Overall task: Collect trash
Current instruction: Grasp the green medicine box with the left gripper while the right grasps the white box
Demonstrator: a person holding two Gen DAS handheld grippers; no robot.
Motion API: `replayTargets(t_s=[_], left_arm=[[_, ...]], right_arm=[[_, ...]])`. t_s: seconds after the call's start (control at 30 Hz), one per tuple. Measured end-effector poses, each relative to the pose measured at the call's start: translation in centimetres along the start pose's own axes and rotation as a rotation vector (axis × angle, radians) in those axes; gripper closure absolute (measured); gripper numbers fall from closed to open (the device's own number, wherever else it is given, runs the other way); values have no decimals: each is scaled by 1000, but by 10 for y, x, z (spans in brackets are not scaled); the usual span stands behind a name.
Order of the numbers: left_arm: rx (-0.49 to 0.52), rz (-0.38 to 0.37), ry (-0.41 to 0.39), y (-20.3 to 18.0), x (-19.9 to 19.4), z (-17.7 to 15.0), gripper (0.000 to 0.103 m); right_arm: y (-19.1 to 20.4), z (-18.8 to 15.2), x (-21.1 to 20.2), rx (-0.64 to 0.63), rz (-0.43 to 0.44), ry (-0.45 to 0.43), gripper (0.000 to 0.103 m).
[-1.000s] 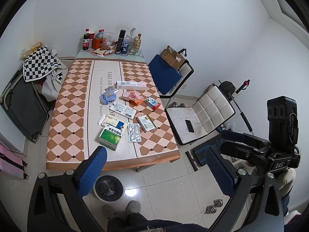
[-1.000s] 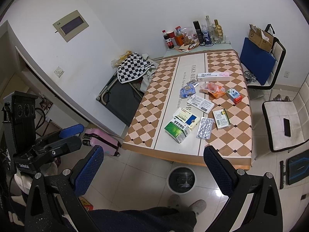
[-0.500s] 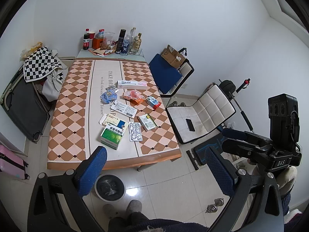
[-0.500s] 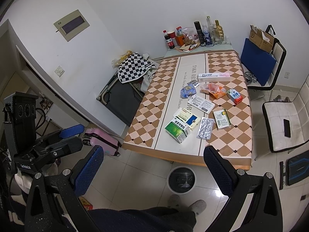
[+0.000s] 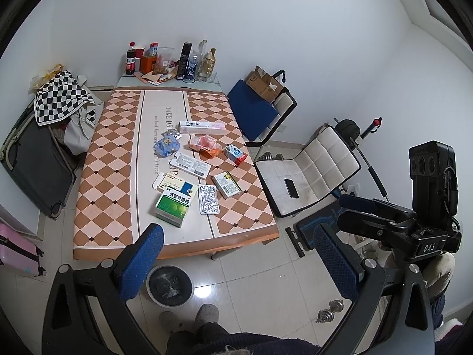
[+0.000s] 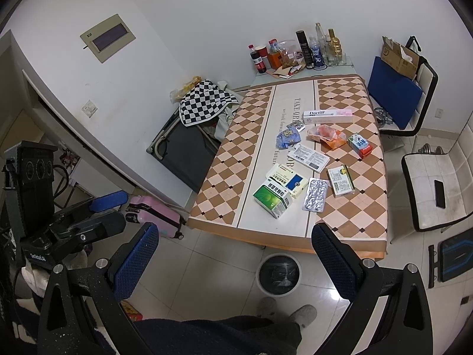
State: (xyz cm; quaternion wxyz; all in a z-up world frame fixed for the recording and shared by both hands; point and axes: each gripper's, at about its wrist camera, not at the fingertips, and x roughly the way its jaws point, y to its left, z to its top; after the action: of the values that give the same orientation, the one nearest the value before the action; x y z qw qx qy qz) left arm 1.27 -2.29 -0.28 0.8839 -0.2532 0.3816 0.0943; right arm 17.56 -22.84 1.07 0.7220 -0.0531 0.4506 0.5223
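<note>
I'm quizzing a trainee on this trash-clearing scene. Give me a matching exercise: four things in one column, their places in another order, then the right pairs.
Things:
1. green box
2. trash bin
3. phone
4. cardboard box

Places:
A. on the white chair seat
B. on the blue chair
C. on the floor under the table edge
D. on the table's near end, beside the blister pack

Pairs: 1-D, 2-C, 3-A, 4-B

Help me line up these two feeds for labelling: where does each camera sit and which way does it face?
Left wrist: sits on the left gripper, high, facing down at the table; shows its open fingers, slippered feet, the right gripper.
Right wrist: on the right gripper, same downward aim; shows the left gripper.
Shared: table, trash bin, green box.
</note>
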Motion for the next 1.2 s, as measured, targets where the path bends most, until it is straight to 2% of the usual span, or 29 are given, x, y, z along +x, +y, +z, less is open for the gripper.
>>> replayTargets(t_s=[0.13, 0.23, 0.33, 0.47, 0.53, 0.6, 0.63, 0.73, 0.83, 0.93, 1.03, 1.2], left_arm=[[-10, 29, 7, 3, 10, 0, 0], [-40, 128, 27, 21, 34, 4, 0], [-86, 241, 55, 50, 74, 9, 0], [-248, 324, 164, 107, 144, 9, 0], [-323, 316, 236, 127, 180, 5, 0], [-346, 333, 298, 140, 217, 3, 0], [-324, 346, 320, 139, 232, 2, 0], [-145, 379, 423, 128, 289, 5, 0], [33, 402, 565, 119, 345, 5, 0], [124, 443, 683, 125, 391, 1, 0], [147, 474, 750, 135, 424, -3, 0], [65, 469, 747, 151, 435, -1, 6]], right_arm=[[-3, -1, 1, 30, -13, -15, 0], [-16, -5, 12, 118, -73, -40, 0], [-30, -6, 36, 214, -150, -43, 0], [-76, -8, 81, 316, -288, -13, 0], [-100, -5, 110, 345, -338, 26, 0], [-131, 1, 147, 376, -369, 95, 0], [-146, 5, 167, 388, -372, 135, 0], [-179, 17, 219, 368, -391, 239, 0], [-217, 28, 276, 317, -395, 358, 0], [-249, 39, 325, 261, -392, 462, 0], [-274, 48, 366, 215, -398, 534, 0], [-295, 62, 417, 183, -409, 591, 0]])
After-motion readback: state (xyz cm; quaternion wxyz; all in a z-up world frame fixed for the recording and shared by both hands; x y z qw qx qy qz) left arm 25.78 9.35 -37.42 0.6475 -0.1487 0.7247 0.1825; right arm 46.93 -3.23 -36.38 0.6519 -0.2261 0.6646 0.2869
